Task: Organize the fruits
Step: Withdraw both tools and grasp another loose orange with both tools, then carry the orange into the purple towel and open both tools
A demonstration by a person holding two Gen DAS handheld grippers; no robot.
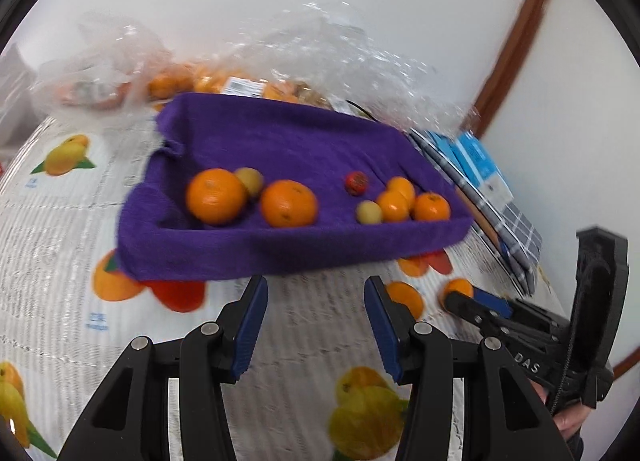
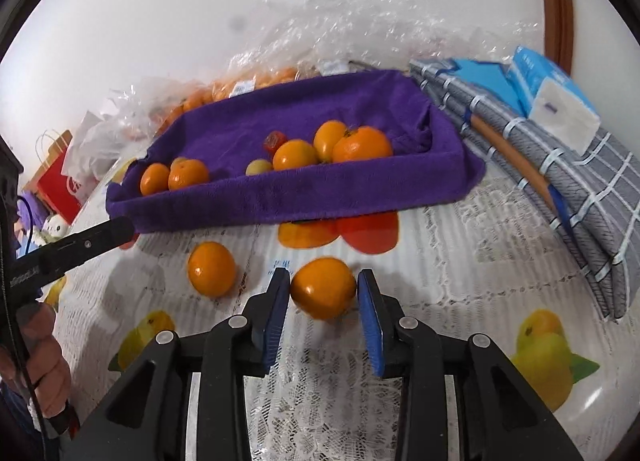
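Observation:
A purple towel-lined tray [image 1: 248, 257] [image 2: 280, 201] holds several oranges, two small yellow-green fruits and a small red fruit [image 1: 356, 182]. My left gripper [image 1: 316, 325] is open and empty, in front of the tray's near wall. My right gripper [image 2: 323, 301] has its pads on both sides of an orange fruit [image 2: 323, 287] on the table in front of the tray; it also shows in the left wrist view [image 1: 458, 289]. Another loose orange [image 2: 211, 268] lies on the table to its left.
The table has a lace cloth printed with fruit pictures [image 1: 64, 159]. Clear plastic bags of oranges [image 1: 192, 81] lie behind the tray. A folded grey checked cloth [image 2: 580, 197] and blue tissue packs [image 2: 556, 93] lie right of the tray. A red bag [image 2: 60, 185] stands far left.

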